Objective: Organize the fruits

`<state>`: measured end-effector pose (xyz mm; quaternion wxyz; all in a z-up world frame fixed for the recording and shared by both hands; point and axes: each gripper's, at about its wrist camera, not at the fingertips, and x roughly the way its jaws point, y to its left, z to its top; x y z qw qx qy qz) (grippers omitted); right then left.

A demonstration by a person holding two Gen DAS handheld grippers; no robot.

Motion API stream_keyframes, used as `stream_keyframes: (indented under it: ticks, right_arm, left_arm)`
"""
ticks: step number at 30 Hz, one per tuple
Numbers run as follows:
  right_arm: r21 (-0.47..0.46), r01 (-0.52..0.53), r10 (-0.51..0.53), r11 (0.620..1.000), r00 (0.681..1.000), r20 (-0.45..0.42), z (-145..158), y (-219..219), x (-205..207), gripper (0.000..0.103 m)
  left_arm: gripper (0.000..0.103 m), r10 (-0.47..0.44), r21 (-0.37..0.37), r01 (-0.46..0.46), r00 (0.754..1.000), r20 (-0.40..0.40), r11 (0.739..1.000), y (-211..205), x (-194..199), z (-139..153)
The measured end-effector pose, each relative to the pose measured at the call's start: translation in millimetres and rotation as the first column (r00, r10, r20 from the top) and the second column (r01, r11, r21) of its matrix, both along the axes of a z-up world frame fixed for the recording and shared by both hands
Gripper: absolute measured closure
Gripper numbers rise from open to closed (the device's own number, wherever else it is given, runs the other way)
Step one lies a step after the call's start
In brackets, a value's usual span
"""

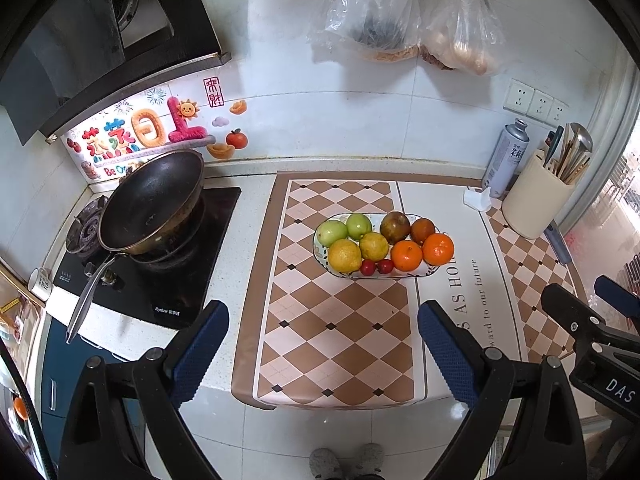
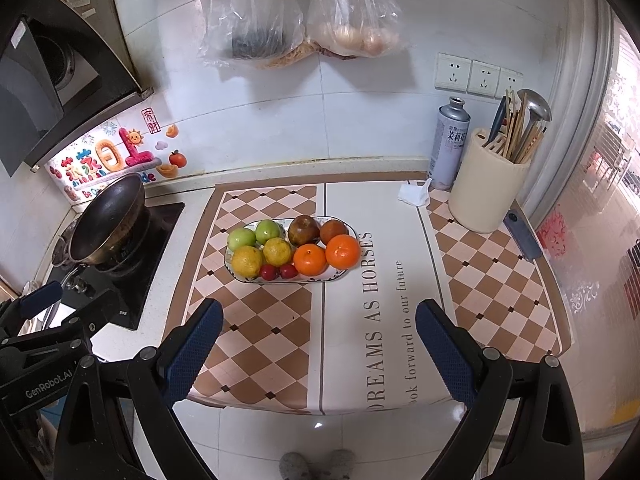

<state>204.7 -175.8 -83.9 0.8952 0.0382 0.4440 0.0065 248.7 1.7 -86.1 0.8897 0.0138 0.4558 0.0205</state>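
An oval patterned plate point(image 1: 424, 273) point(image 2: 236, 274) sits mid-counter on the checkered mat, loaded with fruit in pairs: two green apples point(image 1: 332, 233) point(image 2: 241, 238), two yellow lemons point(image 1: 344, 255) point(image 2: 247, 260), two oranges point(image 1: 406, 255) point(image 2: 310, 259), two dark brownish fruits point(image 1: 395, 227) point(image 2: 303, 230) and two small red fruits point(image 1: 368, 267) point(image 2: 269, 272). My left gripper point(image 1: 323, 322) hangs open above the counter's front edge, well short of the plate. My right gripper point(image 2: 319, 320) is likewise open and empty, near the front edge. Each gripper shows at the side of the other's view.
A black wok point(image 1: 152, 200) rests on the stove at left. At back right stand a spray can point(image 1: 506, 158), a cream utensil holder point(image 1: 534, 200) and a crumpled tissue point(image 1: 478, 198). Plastic bags point(image 2: 296, 12) hang on the wall. Slippered feet point(image 1: 346, 462) stand on the floor below.
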Motion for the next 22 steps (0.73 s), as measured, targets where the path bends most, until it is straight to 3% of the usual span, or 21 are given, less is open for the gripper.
stream_keyframes:
  ticks: [22]
  right_arm:
    - [-0.011, 0.002, -0.002, 1.0, 1.0, 0.0, 1.7, 0.3, 4.7, 0.004]
  left_arm:
    - [0.006, -0.008, 0.006, 0.008, 0.999, 0.033, 1.0, -0.4, -3.1, 7.4]
